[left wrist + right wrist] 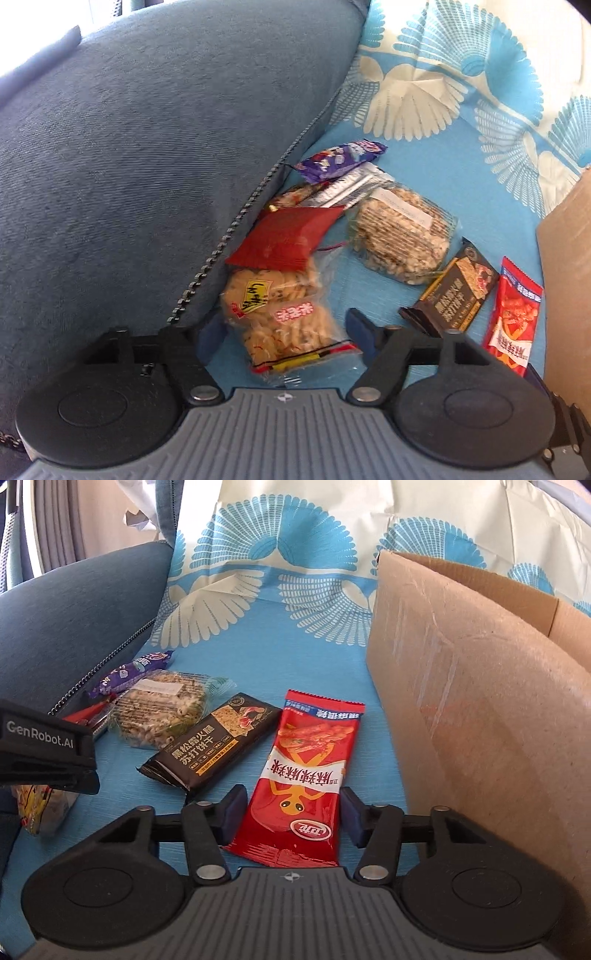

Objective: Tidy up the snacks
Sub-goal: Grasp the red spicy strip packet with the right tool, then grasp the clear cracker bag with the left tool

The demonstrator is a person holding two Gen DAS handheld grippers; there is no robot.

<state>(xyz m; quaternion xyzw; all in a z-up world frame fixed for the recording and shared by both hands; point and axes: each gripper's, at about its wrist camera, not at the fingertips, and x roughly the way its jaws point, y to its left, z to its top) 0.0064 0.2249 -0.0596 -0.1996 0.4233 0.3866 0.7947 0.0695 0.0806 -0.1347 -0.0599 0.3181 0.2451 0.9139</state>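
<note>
The right gripper (291,814) is nearest the lens. Its jaws stand apart on either side of the lower half of a long red snack packet (308,775); the blue pads look close to the packet's edges, but whether they press on it cannot be told. The left gripper (286,334) has jaws wide apart around the bottom end of a clear bag of pale crackers (282,321), without touching it.

Everything lies on a blue cloth with a white fan pattern (266,635) (what it covers is not visible). From largest to smallest:

- A dark blue cushion (147,166) with a zip along its seam fills the cloth's left side.
- A brown cardboard box (480,709), open at the top, stands along the right side, just beside the red snack packet.
- A clear-wrapped round grain cake (402,236) lies mid-cloth.
- A red paper pouch (284,240) rests partly on top of the cracker bag, against the cushion seam.
- A black biscuit bar (214,738) lies slanted between the grain cake and the red packet.
- A small purple wrapper (341,158) lies farthest back, touching the cushion seam.
</note>
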